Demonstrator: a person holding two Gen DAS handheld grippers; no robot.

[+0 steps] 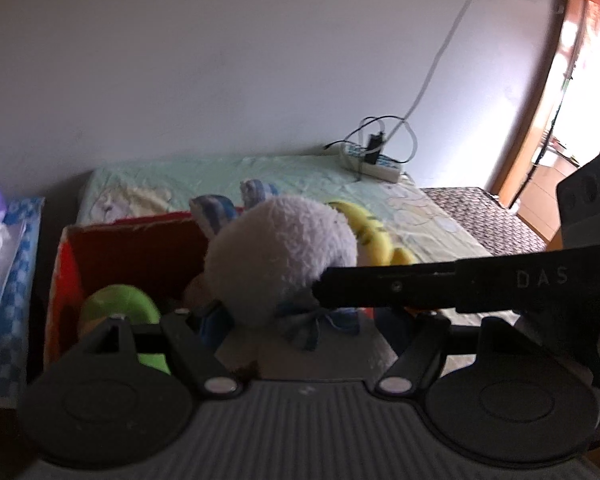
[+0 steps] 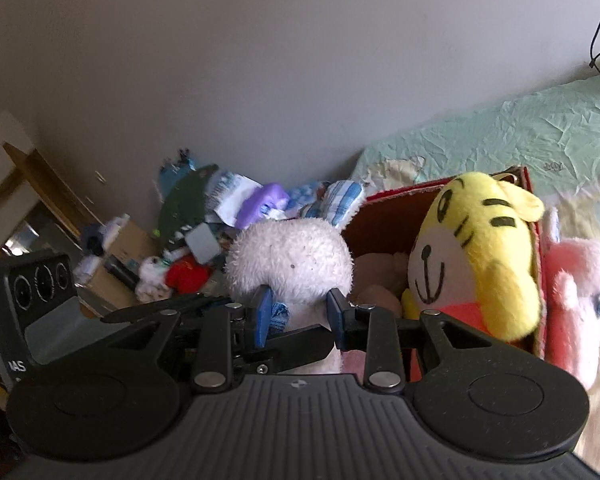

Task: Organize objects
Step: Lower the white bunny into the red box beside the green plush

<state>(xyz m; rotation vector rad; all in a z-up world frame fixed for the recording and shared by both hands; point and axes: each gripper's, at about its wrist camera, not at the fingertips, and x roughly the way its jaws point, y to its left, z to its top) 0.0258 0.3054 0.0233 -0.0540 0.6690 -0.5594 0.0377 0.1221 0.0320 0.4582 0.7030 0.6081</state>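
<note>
From the left wrist, the white plush (image 1: 280, 256) sits at the red box (image 1: 66, 264) on the bed (image 1: 308, 176); the left hand-held gripper's (image 1: 276, 320) state I cannot tell. From the right wrist, the right hand-held gripper (image 2: 298, 314) grasps the white plush (image 2: 292, 260) below its head, left of a yellow tiger (image 2: 476, 256) in the box (image 2: 380, 216).

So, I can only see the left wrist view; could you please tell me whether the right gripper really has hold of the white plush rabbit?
Observer: Yes, the right gripper has its blue pads shut on the white plush rabbit at the neck.
Operator: Thanks. Which way does the yellow tiger face?
Observer: The yellow tiger shows its smiling face to the right camera, sitting in the red box.
Operator: Anything beyond the box?
Observer: A pink plush lies just outside its right side.
</note>
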